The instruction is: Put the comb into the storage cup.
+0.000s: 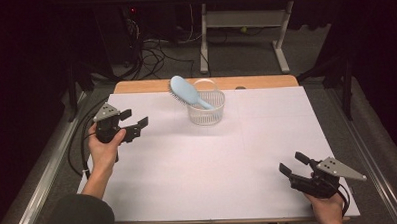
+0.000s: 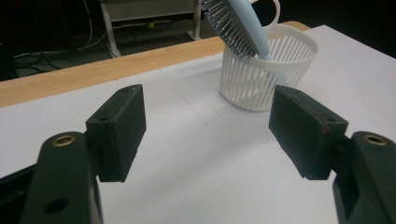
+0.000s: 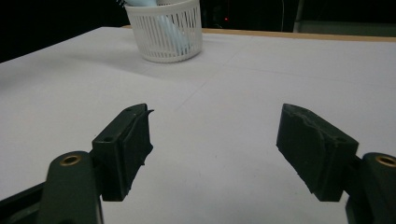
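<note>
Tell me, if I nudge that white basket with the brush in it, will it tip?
Probably. The basket looks like thin slatted plastic, so likely light. The blue hairbrush leans out over its rim, head high, so weight sits off-centre; a push may topple or slide it.

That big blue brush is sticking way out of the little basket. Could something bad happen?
Maybe. The hairbrush stands handle-down in the small white basket, with its heavy head leaning out over the rim, so a nudge might tip the light basket over. The left gripper is open and nearest. If it grabs only the head, the basket might get dragged along too.
</note>
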`<state>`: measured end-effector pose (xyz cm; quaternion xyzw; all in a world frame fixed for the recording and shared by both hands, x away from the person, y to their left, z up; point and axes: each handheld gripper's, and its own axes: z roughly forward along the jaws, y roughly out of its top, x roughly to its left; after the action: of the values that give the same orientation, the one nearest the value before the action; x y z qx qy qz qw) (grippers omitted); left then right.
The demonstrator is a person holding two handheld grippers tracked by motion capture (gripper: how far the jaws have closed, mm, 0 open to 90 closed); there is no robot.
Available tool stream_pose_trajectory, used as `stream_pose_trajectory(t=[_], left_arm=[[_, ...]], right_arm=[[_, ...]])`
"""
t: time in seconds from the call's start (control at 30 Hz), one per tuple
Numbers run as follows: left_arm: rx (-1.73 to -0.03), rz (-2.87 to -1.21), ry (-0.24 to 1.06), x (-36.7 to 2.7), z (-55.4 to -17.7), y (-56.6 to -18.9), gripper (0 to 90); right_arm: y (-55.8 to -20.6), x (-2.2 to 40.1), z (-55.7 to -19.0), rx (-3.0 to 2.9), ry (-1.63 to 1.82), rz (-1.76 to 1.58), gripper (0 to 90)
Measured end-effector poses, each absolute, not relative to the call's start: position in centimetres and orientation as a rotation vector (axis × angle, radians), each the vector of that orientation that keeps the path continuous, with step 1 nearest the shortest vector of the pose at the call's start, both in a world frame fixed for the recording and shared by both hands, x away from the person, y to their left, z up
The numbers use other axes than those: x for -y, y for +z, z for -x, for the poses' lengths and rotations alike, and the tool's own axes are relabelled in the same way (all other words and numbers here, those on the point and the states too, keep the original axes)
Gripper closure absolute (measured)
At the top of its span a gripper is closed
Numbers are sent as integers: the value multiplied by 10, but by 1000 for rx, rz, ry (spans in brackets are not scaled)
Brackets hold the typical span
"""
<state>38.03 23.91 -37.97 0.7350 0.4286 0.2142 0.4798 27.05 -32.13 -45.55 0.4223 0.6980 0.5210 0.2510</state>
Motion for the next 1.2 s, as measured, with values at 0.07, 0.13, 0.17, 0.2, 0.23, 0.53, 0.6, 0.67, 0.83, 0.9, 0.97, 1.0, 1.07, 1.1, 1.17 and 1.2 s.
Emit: stream_pose_trajectory(t=[0.07, 0.13, 0.17, 0.2, 0.23, 0.53, 0.6, 0.67, 0.83, 0.9, 0.97, 1.0, 1.07, 1.1, 1.17, 1.2], left_arm=[[-1044, -1795, 521, -239, -380, -380, 285], [-1040, -1795, 522, -238, -379, -379, 285], [-1038, -1794, 522, -238, -379, -379, 285], [-1037, -1794, 522, -238, -378, -379, 285], [-1035, -1794, 522, -238, -378, -379, 285], [-1034, -1785, 519, -240, -373, -381, 285], [-1035, -1784, 519, -241, -371, -381, 285], [-1037, -1783, 520, -242, -370, -382, 285], [-1039, -1777, 522, -245, -367, -384, 285], [-1038, -1778, 522, -246, -366, -384, 285], [-1035, -1776, 524, -247, -364, -384, 285], [-1035, -1774, 523, -248, -364, -384, 285], [-1034, -1775, 525, -248, -363, -384, 285], [-1034, -1773, 525, -248, -362, -384, 285], [-1034, -1771, 525, -249, -361, -384, 285], [-1033, -1769, 524, -249, -360, -384, 285]], right_arm=[[-456, 321, -271, -1899, 1419, -1150, 265], [-456, 321, -271, -1900, 1420, -1150, 265], [-456, 321, -271, -1900, 1420, -1149, 265], [-456, 321, -271, -1900, 1418, -1148, 265], [-456, 321, -271, -1900, 1419, -1147, 265], [-455, 321, -271, -1902, 1419, -1144, 265], [-455, 321, -271, -1905, 1419, -1146, 265], [-455, 321, -271, -1904, 1419, -1146, 265], [-455, 321, -270, -1904, 1418, -1140, 265], [-455, 321, -270, -1905, 1417, -1142, 265], [-455, 321, -271, -1905, 1418, -1141, 265], [-455, 321, -271, -1906, 1417, -1141, 265], [-455, 321, -270, -1905, 1417, -1142, 265], [-455, 321, -270, -1905, 1417, -1142, 265], [-455, 321, -270, -1905, 1417, -1143, 265], [-455, 321, -270, -1905, 1417, -1143, 265]])
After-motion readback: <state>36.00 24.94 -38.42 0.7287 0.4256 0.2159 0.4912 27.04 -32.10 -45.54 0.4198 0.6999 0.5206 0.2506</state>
